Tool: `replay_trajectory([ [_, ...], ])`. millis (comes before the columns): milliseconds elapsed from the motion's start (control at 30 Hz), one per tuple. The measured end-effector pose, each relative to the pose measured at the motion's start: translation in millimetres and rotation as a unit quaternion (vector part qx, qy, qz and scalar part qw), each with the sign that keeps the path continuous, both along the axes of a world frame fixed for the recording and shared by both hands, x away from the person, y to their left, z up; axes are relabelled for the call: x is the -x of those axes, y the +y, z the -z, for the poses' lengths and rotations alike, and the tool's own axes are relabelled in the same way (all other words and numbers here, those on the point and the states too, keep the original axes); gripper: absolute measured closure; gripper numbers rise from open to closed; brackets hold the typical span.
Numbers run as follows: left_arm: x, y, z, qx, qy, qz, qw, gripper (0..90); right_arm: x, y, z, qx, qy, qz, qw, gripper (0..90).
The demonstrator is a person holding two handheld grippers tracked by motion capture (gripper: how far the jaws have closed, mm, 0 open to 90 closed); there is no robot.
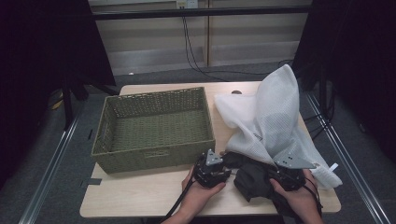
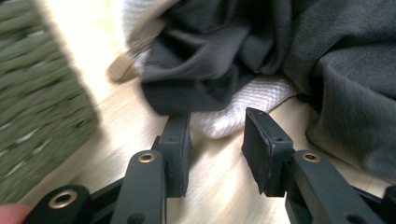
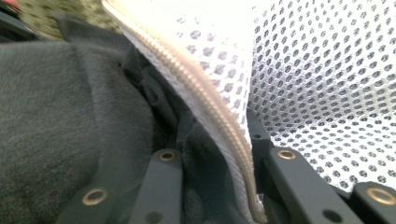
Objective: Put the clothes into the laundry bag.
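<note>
Wooden worktop [image 1: 140,196]: right tool [image 3: 212,163] clamps white mesh laundry bag's [image 1: 271,116] zipper edge (dark grey garment [image 1: 252,179] half out); left tool [image 2: 217,140] gaping, empty, should grab garment next.

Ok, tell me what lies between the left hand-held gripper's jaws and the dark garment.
In the left gripper view, the left hand-held gripper is open; between its tips and the dark garment lies a bit of bare tabletop, then a white mesh bag corner.

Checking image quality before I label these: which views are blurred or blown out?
High view: sharp, dim, dark surroundings. Left gripper view: green basket smeared by motion, dark cloth soft. Right gripper view: white mesh bag overexposed near the top, its zipper edge slightly blurred.
</note>
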State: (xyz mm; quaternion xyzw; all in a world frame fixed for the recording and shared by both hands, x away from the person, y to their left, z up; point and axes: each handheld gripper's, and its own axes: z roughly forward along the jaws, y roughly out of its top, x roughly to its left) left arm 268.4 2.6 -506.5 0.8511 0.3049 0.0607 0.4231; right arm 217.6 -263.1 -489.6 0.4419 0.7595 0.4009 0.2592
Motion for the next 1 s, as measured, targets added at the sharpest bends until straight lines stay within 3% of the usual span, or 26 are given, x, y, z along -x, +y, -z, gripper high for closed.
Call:
replay_trajectory([
  [33, 2.1, -2.6, -0.4, -0.013, -0.012, 0.009, 0.9998, 61.4, 0.7, -0.8, -0.9, -0.008, -0.001, -0.002, 1.0000, 73.7],
  [67, 5.1, -6.0, -0.7, -0.026, -0.025, 0.007, 0.9993, 69.5, 2.5, -2.8, -4.9, -0.026, -0.004, -0.007, 0.9996, 71.0],
  [100, 6.4, -7.8, -1.1, -0.039, -0.041, 0.012, 0.9983, 69.5, 2.5, -2.8, -4.9, -0.026, -0.004, -0.007, 0.9996, 71.0],
  [133, 6.5, -8.9, -0.8, -0.036, -0.038, 0.013, 0.9986, 79.7, 5.3, -4.0, -13.7, -0.044, -0.009, -0.008, 0.9990, 65.7],
  [167, 6.5, -8.9, -0.8, -0.036, -0.038, 0.013, 0.9986, 84.1, 5.3, -4.0, -13.7, -0.044, -0.009, -0.008, 0.9990, 65.7],
  [200, 4.5, -7.8, -1.8, -0.043, -0.037, 0.016, 0.9983, 84.1, 7.4, -4.0, -19.2, -0.049, -0.014, -0.008, 0.9987, 62.1],
  [267, 1.9, -7.2, -1.9, -0.036, -0.028, 0.019, 0.9988, 88.5, 14.1, -2.4, -33.9, -0.053, -0.037, 0.005, 0.9979, 51.0],
  [367, 1.8, -5.1, -2.0, -0.035, -0.022, 0.026, 0.9988, 89.3, 18.1, -0.6, -42.4, -0.052, -0.051, 0.017, 0.9972, 46.7],
  [500, 3.3, -2.4, -1.9, -0.026, -0.013, 0.050, 0.9983, 89.7, 17.9, 2.4, -60.8, -0.046, -0.102, 0.034, 0.9931, 44.2],
  [567, 5.4, -1.8, -2.3, -0.028, -0.013, 0.055, 0.9980, 89.7, 15.5, 4.0, -66.5, -0.046, -0.113, 0.036, 0.9919, 49.4],
  [667, 7.1, -0.2, -2.4, -0.027, -0.007, 0.055, 0.9981, 89.7, 9.2, 6.7, -64.3, -0.059, -0.085, -0.002, 0.9946, 74.7],
  [733, 6.4, 0.0, -1.5, -0.014, 0.000, 0.052, 0.9986, 89.8, 8.3, 8.7, -62.3, -0.076, -0.059, -0.042, 0.9945, 84.7],
  [767, 6.0, 0.9, -1.6, -0.015, 0.004, 0.052, 0.9985, 89.8, 8.5, 11.0, -61.3, -0.079, -0.048, -0.064, 0.9937, 86.2],
  [800, 5.5, 1.1, -1.3, -0.010, 0.008, 0.050, 0.9987, 89.7, 8.5, 19.1, -56.8, -0.075, -0.018, -0.095, 0.9924, 87.4],
  [833, 4.4, 1.5, -0.8, -0.001, 0.019, 0.047, 0.9987, 89.7, 8.5, 19.1, -56.8, -0.075, -0.018, -0.095, 0.9924, 87.4],
  [900, 0.5, 3.5, 0.8, 0.023, 0.057, 0.038, 0.9974, 89.8, 2.9, 28.6, -45.8, -0.060, 0.034, -0.110, 0.9915, 87.7],
  [933, -1.4, 5.2, 1.3, 0.031, 0.071, 0.040, 0.9962, 90.0, -5.5, 33.9, -32.3, -0.050, 0.069, -0.107, 0.9906, 88.0],
  [1000, -1.7, 6.1, 1.1, 0.031, 0.075, 0.043, 0.9958, 90.0, -10.0, 35.4, -26.8, -0.045, 0.082, -0.099, 0.9906, 88.0],
])
